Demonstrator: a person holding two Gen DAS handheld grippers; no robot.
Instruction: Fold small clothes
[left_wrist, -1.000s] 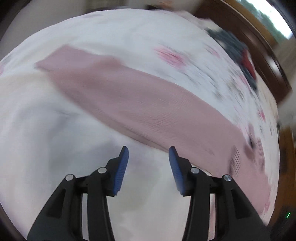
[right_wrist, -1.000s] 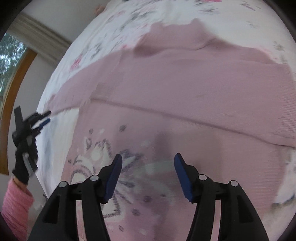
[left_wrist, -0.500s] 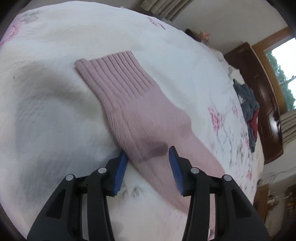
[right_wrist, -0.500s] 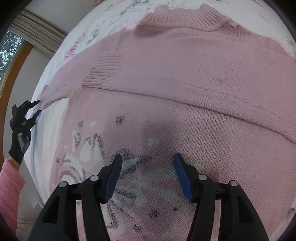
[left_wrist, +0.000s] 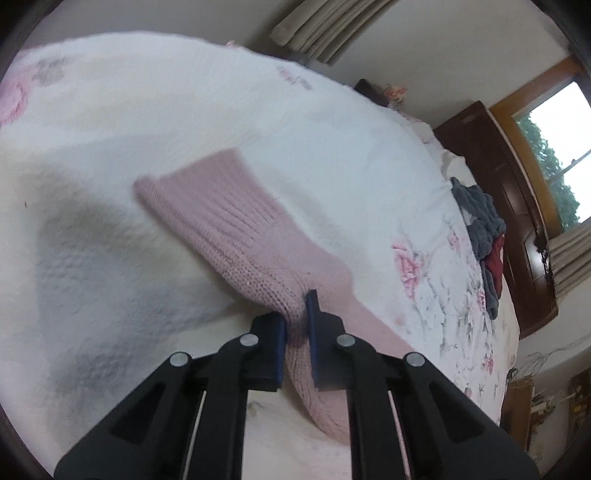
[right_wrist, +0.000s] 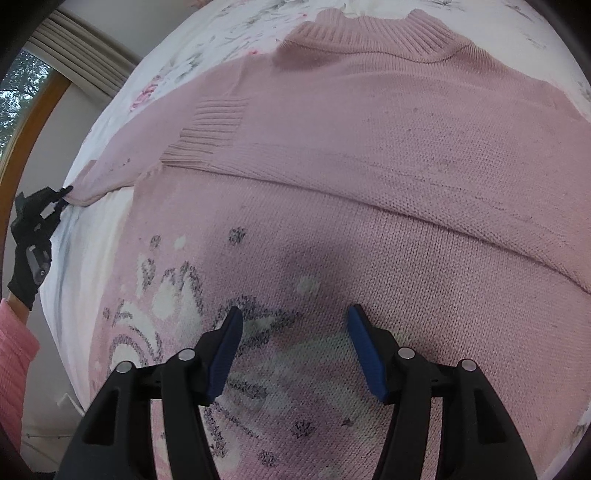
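The left gripper is closed on the sleeve of the pink sweater, whose length runs away from it across the bed, while the right gripper, wide open and empty, hovers over the sweater's body.

Soft daylight fills both views, coming from a window whose pane is blown out to white. A grey shadow falls on the bedspread in the left wrist view, and a darker patch sits on the pink sweater ahead of the right hand-held gripper. The sleeve cuff is smeared by motion blur. Fisheye curvature bends the bed and walls, and black vignetting fills the corners.
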